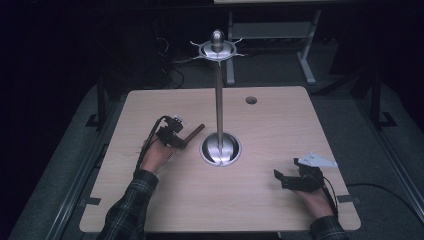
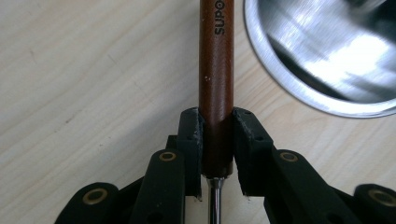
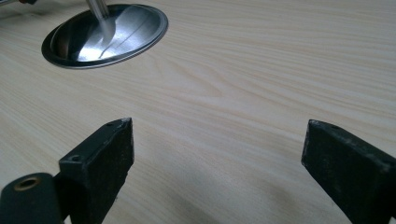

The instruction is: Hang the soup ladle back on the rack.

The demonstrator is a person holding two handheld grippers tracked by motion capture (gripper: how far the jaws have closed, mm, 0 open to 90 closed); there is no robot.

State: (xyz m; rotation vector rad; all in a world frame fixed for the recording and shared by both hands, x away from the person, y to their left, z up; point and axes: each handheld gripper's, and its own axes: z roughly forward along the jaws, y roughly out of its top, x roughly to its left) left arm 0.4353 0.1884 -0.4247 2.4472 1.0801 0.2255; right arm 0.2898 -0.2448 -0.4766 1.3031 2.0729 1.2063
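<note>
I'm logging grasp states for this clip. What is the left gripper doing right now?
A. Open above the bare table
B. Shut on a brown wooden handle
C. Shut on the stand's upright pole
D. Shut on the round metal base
B: in the left gripper view the left gripper has both jaws pressed against the brown wooden handle, which lies beside the round metal base of the stand, not on it.

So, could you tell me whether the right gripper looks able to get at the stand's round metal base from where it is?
Probably yes: the right gripper is open, and bare table lies between it and the base, with nothing in the way.
</note>
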